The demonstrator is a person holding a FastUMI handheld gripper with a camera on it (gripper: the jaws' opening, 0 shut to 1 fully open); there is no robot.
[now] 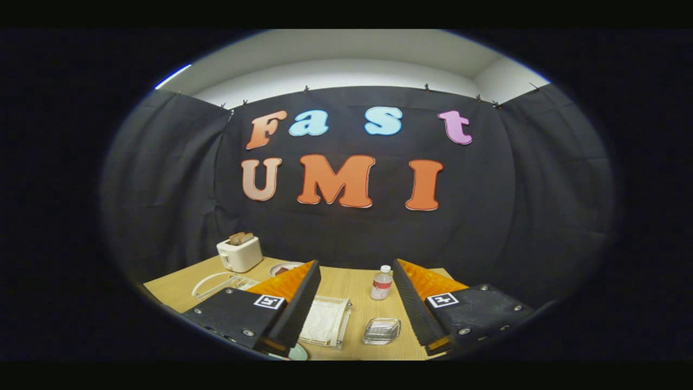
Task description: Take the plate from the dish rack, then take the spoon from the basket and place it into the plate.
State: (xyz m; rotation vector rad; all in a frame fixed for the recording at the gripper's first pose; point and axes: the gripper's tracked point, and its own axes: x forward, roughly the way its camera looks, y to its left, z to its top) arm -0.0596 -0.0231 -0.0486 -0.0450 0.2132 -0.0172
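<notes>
From where I steer, I take the small bottle (381,283) standing on the table (346,281) as my landmark. Nearer to me than the bottle and almost in line with it lies a clear shallow dish (381,331). Left of that dish lies the basket (326,321), flat on the table. Far left of the bottle and further back stands the toaster (240,253), with bread slices (241,238) in its slots. Between toaster and bottle lies a small plate (284,268), and nearer than the toaster sits the dish rack (219,284).
</notes>
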